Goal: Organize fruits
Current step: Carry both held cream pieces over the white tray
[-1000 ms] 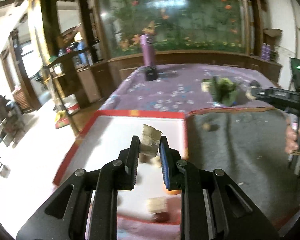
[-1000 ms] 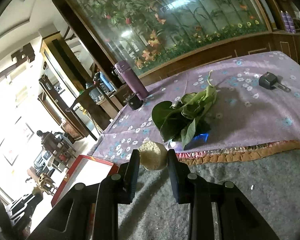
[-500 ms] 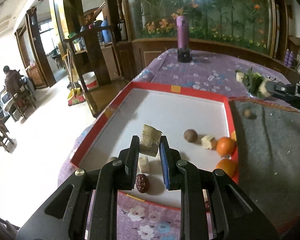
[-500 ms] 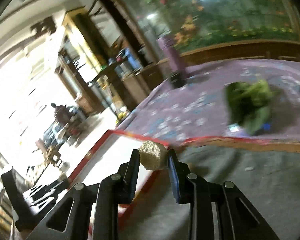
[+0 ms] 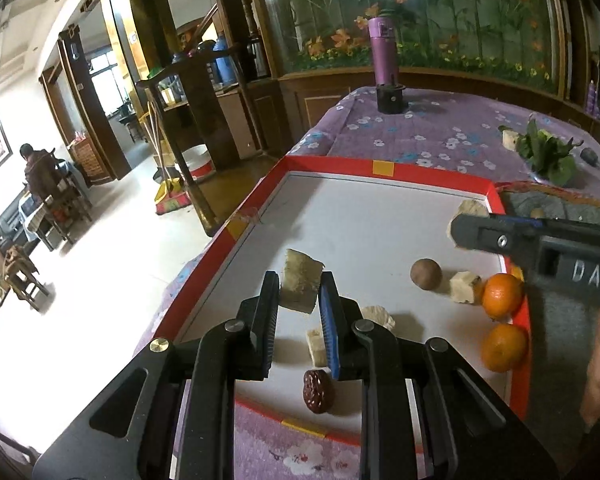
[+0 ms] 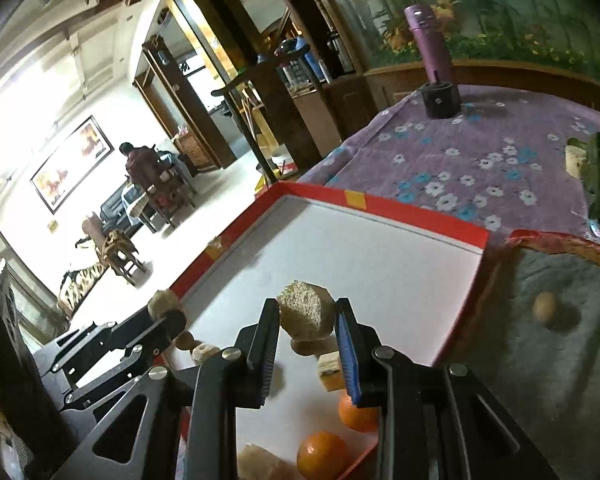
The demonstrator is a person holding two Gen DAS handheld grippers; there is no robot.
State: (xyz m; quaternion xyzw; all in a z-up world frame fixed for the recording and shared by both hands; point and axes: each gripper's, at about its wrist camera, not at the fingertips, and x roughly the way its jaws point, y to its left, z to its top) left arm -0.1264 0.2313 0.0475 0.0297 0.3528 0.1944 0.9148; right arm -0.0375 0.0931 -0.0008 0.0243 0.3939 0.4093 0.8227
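Purple flowered cloth covers the table where a red-rimmed tray [image 5: 388, 168] is set. One pale fruit chunk [image 5: 300, 286] is clamped by the left gripper [image 5: 299, 312], another chunk [image 6: 306, 316] by the right gripper [image 6: 306, 338], both above the tray. Each should be lowered onto bare white floor, clear of the oranges [image 5: 500, 295], before the jaws are released.

Tray [image 5: 384, 168] far half open; fruit pcs [image 5: 426, 274] crowding near-right corner.

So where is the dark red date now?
In the left wrist view the dark red date lies inside the red tray, by its near edge, just below the left gripper fingers.
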